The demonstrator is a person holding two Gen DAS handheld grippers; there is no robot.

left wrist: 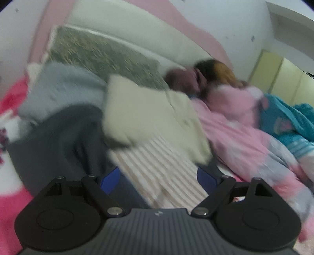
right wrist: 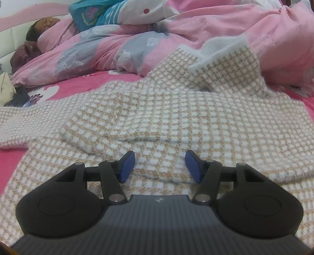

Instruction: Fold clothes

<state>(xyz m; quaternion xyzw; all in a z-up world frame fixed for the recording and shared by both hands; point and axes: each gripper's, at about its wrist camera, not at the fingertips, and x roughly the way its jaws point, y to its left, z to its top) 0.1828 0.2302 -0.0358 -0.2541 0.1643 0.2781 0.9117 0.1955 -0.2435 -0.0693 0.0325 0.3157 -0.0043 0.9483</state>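
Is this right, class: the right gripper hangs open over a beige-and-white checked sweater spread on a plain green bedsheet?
Not quite. The right wrist view shows the bedsheet is bright pink with white patterns, not plain green. The right gripper does hang open over the beige-and-white checked sweater.

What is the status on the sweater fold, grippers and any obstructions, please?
Left gripper open, empty, view blurred. Right gripper open over checked sweater, sleeve folded across. Pink duvet crowds the sweater's far edge.

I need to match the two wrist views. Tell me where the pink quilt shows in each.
Left wrist: pink quilt at right, blurred, beside the cream cloth.
Right wrist: across the top, behind the checked sweater.
Shared landmark: the teal blanket lying on the quilt.
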